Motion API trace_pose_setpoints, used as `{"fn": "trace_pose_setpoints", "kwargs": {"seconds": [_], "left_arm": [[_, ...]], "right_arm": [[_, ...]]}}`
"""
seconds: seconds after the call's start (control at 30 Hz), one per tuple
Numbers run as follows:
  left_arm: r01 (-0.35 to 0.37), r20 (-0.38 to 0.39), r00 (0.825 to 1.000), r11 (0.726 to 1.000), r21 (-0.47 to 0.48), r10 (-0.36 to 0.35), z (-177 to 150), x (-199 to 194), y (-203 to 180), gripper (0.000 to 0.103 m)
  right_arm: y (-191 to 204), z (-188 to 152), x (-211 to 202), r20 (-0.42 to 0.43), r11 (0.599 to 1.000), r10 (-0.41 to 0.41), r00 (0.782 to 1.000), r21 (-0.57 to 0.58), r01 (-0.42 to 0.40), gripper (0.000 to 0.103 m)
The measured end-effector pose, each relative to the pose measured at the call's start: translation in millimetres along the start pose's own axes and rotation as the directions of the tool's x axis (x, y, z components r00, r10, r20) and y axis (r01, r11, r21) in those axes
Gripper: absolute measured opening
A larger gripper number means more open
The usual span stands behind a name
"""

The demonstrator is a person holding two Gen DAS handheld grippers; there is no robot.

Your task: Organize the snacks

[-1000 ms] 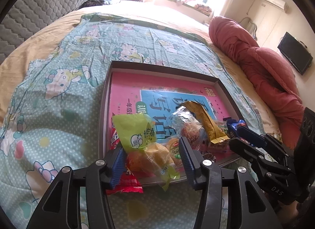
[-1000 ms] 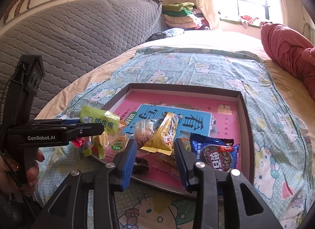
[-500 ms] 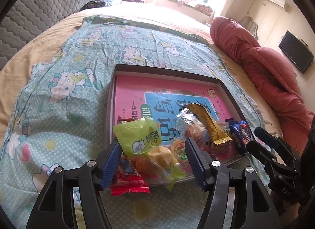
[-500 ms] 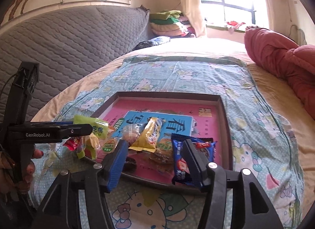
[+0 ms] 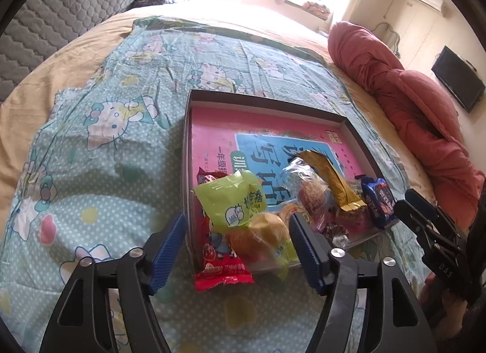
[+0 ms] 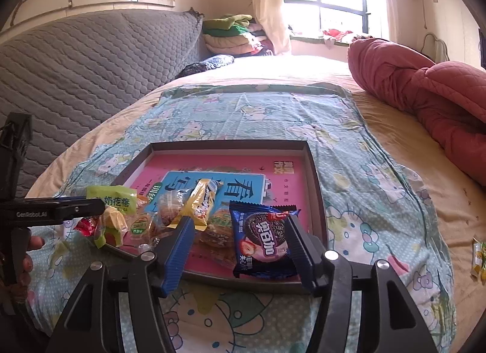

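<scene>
A shallow dark tray (image 5: pixel 267 101) (image 6: pixel 316 171) with a pink book in it lies on the bed. Snacks are piled at its near edge: a green packet (image 5: pixel 234 201) (image 6: pixel 114 198), a yellow bun (image 5: pixel 261 231), a red packet (image 5: pixel 223 271) hanging over the rim, a gold bar (image 5: pixel 331 177) (image 6: pixel 202 201) and a blue cookie packet (image 5: pixel 379 201) (image 6: pixel 264 240). My left gripper (image 5: pixel 237 249) is open just above the green packet and bun. My right gripper (image 6: pixel 238 249) is open around the blue cookie packet without pinching it.
The tray lies on a teal cartoon-print sheet (image 5: pixel 106 140) over a beige bed. A red quilt (image 6: pixel 425 95) is bunched at the right, a grey padded headboard (image 6: pixel 76 64) at the left. A small yellow-green packet (image 6: pixel 478 259) lies on the bed at far right.
Both grippers have opened wider and pulled back from the snack pile. The blue cookie packet has moved to the tray's near edge, between the right fingers.
</scene>
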State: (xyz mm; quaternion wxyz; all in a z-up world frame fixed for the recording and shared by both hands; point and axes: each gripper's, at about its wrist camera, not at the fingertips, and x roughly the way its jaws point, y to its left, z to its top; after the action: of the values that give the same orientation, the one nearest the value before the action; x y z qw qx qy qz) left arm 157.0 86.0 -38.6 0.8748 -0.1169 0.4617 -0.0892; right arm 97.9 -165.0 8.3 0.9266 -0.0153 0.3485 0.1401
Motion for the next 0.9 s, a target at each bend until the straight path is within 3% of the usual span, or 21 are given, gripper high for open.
{"fn": "trace_pose_setpoints", "kwargs": {"seconds": [0.2, 0.33, 0.47, 0.7, 0.83, 0.9], "left_arm": [[0.003, 0.005, 1.0, 1.0, 0.013, -0.003, -1, -8, -4, 0.076], [-0.012, 0.028, 1.0, 1.0, 0.025, 0.011, -1, -17, -9, 0.078], [-0.026, 0.049, 0.999, 0.999, 0.019, 0.025, -5, -27, -15, 0.079], [-0.048, 0.061, 0.997, 0.998, 0.031, 0.046, -28, -51, -38, 0.082], [-0.091, 0.076, 0.993, 0.995, 0.045, 0.088, -44, -68, -54, 0.082], [-0.09, 0.078, 0.993, 0.994, 0.055, 0.086, -53, -75, -62, 0.082]], "right_arm": [[3, -1, -5, 0.004, 1.0, -0.02, 1.0, 0.004, 0.02, 0.061], [4, -1, -15, 0.023, 0.999, -0.027, 0.999, 0.018, 0.027, 0.07], [4, 0, -27, 0.037, 0.999, -0.031, 0.999, 0.031, 0.03, 0.071], [11, -7, -48, 0.022, 0.999, -0.014, 1.0, 0.049, 0.013, 0.084], [12, -17, -58, -0.018, 0.997, -0.004, 1.0, 0.073, 0.005, 0.1], [14, -24, -65, -0.032, 0.997, -0.004, 0.999, 0.074, 0.006, 0.1]]}}
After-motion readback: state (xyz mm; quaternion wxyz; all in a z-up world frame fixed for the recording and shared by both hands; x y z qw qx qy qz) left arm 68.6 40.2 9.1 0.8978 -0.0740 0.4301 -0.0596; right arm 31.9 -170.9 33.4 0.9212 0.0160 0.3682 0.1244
